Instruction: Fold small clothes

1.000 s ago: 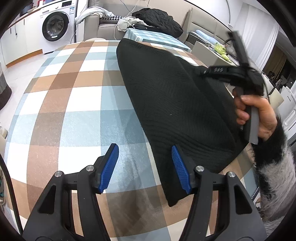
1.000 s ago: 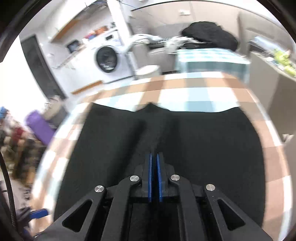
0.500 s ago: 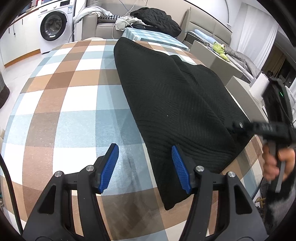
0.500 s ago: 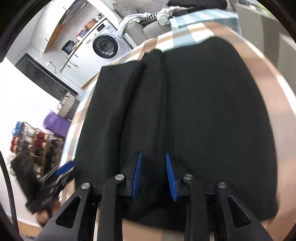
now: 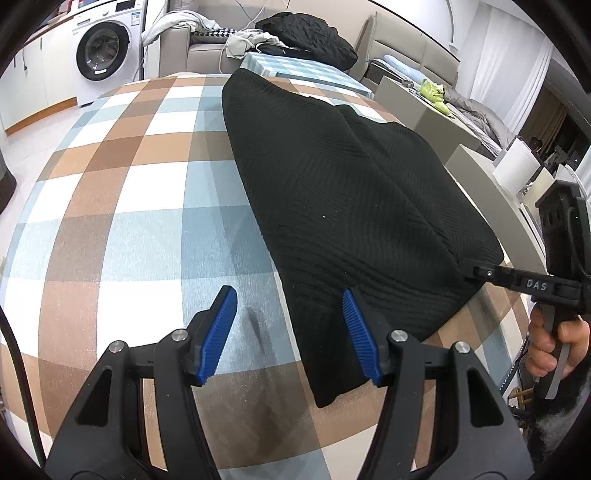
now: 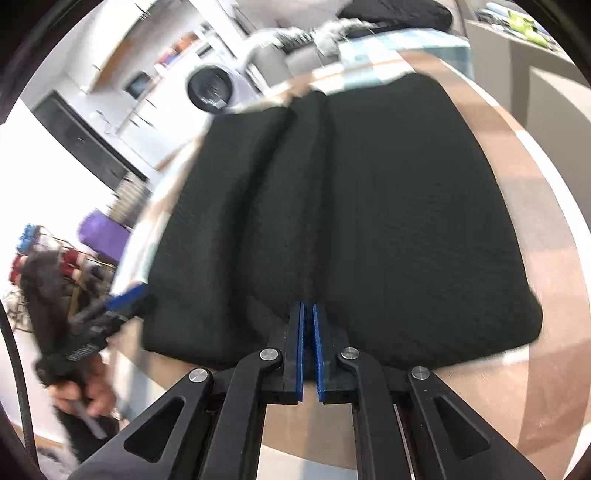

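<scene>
A black knit garment (image 5: 332, 177) lies spread on the checked tablecloth (image 5: 129, 221), with a raised crease running along its length (image 6: 295, 192). My left gripper (image 5: 289, 306) hovers open above the garment's near corner: its right pad is over the fabric and its left pad over bare cloth. My right gripper (image 6: 308, 314) is shut on the garment's near hem at the end of that crease. From the left wrist view, the right gripper (image 5: 466, 267) pinches the garment's right edge, held by a hand (image 5: 554, 343). The left gripper (image 6: 125, 299) shows blurred at the garment's left corner.
The table's rounded edge (image 6: 535, 221) runs close to the garment on the right. Beyond the far end stand a washing machine (image 5: 103, 51) and a sofa piled with clothes (image 5: 306, 33). A grey cabinet (image 5: 424, 110) stands to the right.
The right gripper drew back from the middle of the garment to its near hem, opening on the way and shutting again there. The left gripper has kept still.
</scene>
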`<state>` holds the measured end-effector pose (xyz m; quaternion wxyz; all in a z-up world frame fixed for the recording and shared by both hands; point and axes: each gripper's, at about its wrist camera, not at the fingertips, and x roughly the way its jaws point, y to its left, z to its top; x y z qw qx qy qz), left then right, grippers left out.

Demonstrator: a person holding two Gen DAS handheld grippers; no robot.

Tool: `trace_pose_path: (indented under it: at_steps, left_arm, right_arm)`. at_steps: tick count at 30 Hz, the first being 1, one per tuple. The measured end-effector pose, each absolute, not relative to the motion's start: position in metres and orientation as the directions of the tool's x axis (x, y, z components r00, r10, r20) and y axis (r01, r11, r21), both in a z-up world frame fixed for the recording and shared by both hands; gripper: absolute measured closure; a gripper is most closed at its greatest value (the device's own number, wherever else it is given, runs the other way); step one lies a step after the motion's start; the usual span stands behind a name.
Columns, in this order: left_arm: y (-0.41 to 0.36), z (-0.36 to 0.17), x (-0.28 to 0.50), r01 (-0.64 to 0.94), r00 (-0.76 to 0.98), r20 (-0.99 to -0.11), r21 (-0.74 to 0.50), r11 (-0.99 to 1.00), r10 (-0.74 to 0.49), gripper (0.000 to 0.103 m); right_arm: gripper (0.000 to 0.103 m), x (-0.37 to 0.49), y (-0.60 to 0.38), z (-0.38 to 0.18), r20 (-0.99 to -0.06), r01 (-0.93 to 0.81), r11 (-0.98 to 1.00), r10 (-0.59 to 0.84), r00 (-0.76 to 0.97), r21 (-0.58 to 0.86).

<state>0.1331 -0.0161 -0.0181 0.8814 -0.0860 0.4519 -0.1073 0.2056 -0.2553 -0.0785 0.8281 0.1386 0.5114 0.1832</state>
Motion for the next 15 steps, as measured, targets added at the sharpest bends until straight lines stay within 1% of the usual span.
trace_pose_path:
  at_steps: [1,3,6,8,9,11,15]
  left_arm:
    - [-0.016,-0.018,0.134,0.11,0.567,-0.78,-0.247,0.963,-0.265,0.046]
    - [-0.016,-0.018,0.134,0.111,0.569,-0.778,-0.248,0.962,-0.266,0.046]
    - [-0.015,-0.018,0.136,0.109,0.572,-0.776,-0.251,0.962,-0.267,0.046]
    - [-0.013,-0.019,0.136,0.101,0.571,-0.777,-0.255,0.962,-0.266,0.046]
    - [-0.013,-0.019,0.136,0.1,0.572,-0.776,-0.258,0.961,-0.267,0.046]
    - [-0.012,-0.018,0.136,0.098,0.572,-0.776,-0.258,0.961,-0.266,0.046]
    - [-0.008,-0.014,0.135,0.089,0.582,-0.771,-0.256,0.963,-0.259,0.046]
  right_arm:
    - [0.098,0.204,-0.258,-0.078,-0.784,-0.156,0.885,0.461,0.417,0.438]
    - [0.091,0.202,-0.261,-0.074,-0.78,-0.145,0.885,0.46,0.425,0.443]
    - [0.089,0.202,-0.259,-0.062,-0.755,-0.171,0.881,0.467,0.46,0.441]
    - [0.082,0.205,-0.252,-0.057,-0.739,-0.2,0.866,0.496,0.456,0.458]
    - [0.081,0.206,-0.247,-0.054,-0.727,-0.217,0.858,0.511,0.459,0.466]
    - [0.071,0.21,-0.232,-0.052,-0.708,-0.268,0.836,0.548,0.446,0.478]
    - [0.071,0.23,-0.201,-0.069,-0.698,-0.314,0.808,0.589,0.408,0.499]
